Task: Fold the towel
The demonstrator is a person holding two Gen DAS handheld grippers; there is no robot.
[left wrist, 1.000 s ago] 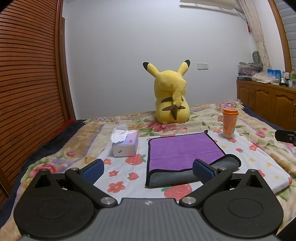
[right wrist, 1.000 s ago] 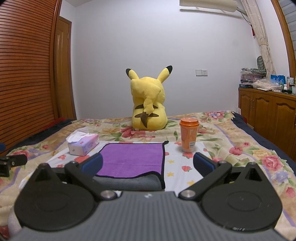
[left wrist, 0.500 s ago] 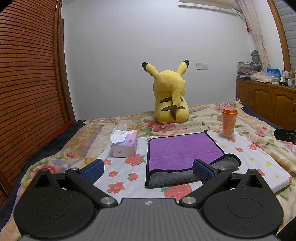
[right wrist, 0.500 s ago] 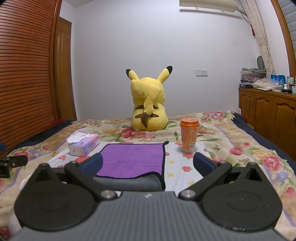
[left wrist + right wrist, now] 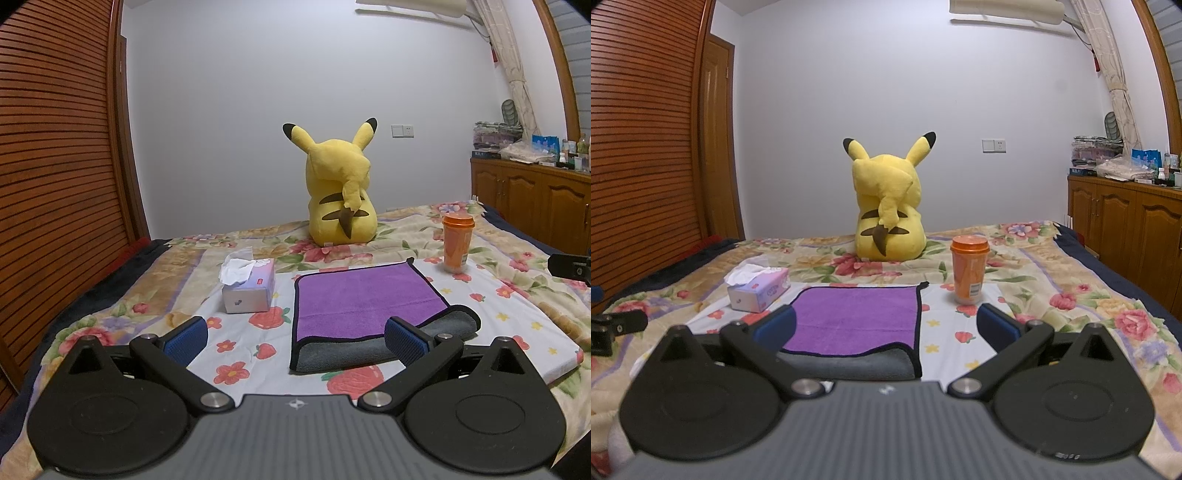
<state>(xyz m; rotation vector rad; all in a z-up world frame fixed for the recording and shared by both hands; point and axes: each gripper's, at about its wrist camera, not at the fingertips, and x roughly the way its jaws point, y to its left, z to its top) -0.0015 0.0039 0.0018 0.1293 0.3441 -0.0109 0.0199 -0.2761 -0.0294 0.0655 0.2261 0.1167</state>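
One fold is seen in the towel (grey underside turned up); both the left tool and right tool are held released, empty.

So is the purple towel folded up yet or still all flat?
Folded, at least once. The towel lies doubled on the bed: its grey underside curls round at the near edge beneath the purple layer.

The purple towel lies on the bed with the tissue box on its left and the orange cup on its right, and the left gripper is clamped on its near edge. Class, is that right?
Not quite. The left gripper is open and holds nothing, as the left wrist view shows. The purple towel does lie between the tissue box and the orange cup.
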